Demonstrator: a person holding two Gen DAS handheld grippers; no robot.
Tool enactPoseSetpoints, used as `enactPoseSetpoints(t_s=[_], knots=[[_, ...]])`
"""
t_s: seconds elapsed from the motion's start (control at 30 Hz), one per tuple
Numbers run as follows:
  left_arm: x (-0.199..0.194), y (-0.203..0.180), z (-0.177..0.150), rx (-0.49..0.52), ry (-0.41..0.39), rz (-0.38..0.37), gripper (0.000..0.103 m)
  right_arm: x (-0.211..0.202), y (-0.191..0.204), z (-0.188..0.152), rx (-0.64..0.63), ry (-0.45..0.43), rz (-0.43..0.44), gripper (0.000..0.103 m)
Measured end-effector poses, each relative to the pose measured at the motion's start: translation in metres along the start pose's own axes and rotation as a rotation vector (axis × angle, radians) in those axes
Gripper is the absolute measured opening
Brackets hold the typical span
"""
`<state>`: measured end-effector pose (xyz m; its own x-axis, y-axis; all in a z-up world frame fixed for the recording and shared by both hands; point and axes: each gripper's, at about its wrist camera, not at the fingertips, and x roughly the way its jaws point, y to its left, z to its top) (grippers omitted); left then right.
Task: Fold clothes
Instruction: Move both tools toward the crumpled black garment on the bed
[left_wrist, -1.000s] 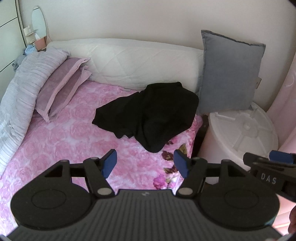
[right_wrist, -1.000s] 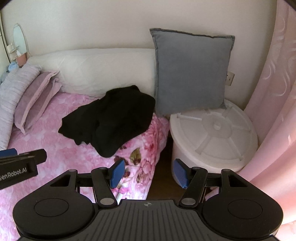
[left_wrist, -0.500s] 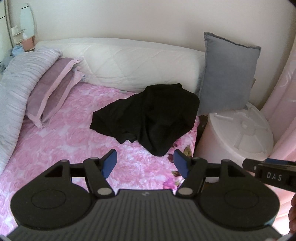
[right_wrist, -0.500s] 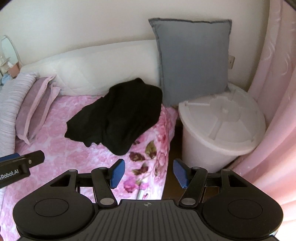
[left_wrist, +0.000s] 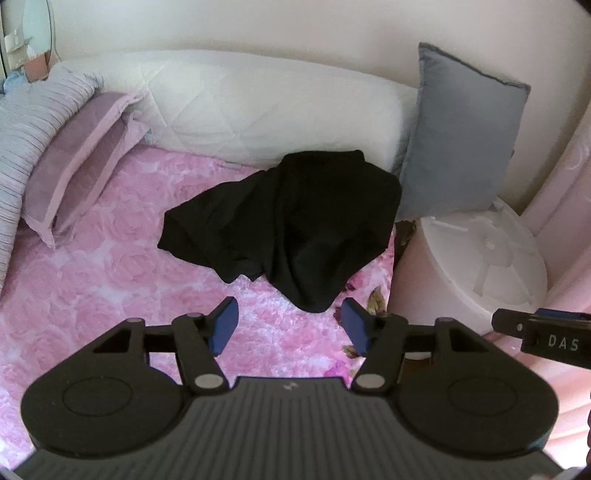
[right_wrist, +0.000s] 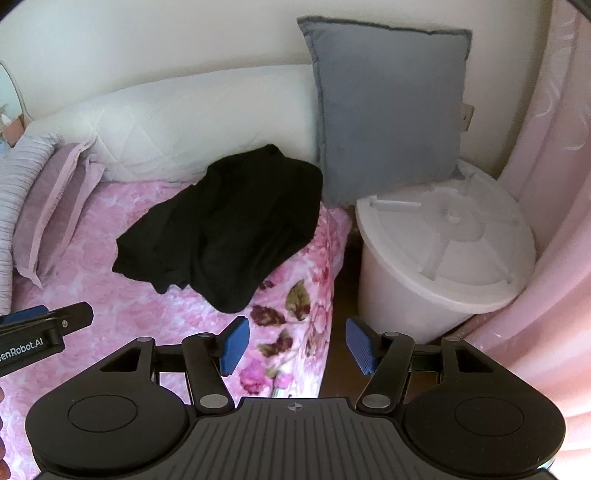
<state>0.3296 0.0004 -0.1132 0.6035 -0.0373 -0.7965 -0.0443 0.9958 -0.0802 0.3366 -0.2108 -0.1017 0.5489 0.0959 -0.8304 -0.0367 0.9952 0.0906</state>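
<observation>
A crumpled black garment (left_wrist: 291, 225) lies in a heap on the pink rose-patterned bed (left_wrist: 110, 280), near its right edge and against the white bolster. It also shows in the right wrist view (right_wrist: 225, 229). My left gripper (left_wrist: 290, 326) is open and empty, hovering just short of the garment's near tip. My right gripper (right_wrist: 297, 345) is open and empty, over the bed's right edge, nearer than the garment. Each gripper's side shows in the other's view.
A white quilted bolster (left_wrist: 258, 107) runs along the wall. A grey cushion (right_wrist: 388, 110) stands at the bed's right end. A white lidded bin (right_wrist: 443, 254) sits beside the bed. Purple pillows (left_wrist: 74, 162) lie left. A pink curtain (right_wrist: 554, 221) hangs right.
Both grippers have moved forward and closer to the black garment, which now looks larger in both views. Both jaws stay open. The garment has not moved.
</observation>
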Motion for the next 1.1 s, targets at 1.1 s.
enactPoseSetpoints(t_s=[1.1], knots=[[0.307,-0.018,0.116,-0.219,0.297,-0.035,0.058,0.300,-0.067,0.166,0.101,0.242,0.175,0.062]])
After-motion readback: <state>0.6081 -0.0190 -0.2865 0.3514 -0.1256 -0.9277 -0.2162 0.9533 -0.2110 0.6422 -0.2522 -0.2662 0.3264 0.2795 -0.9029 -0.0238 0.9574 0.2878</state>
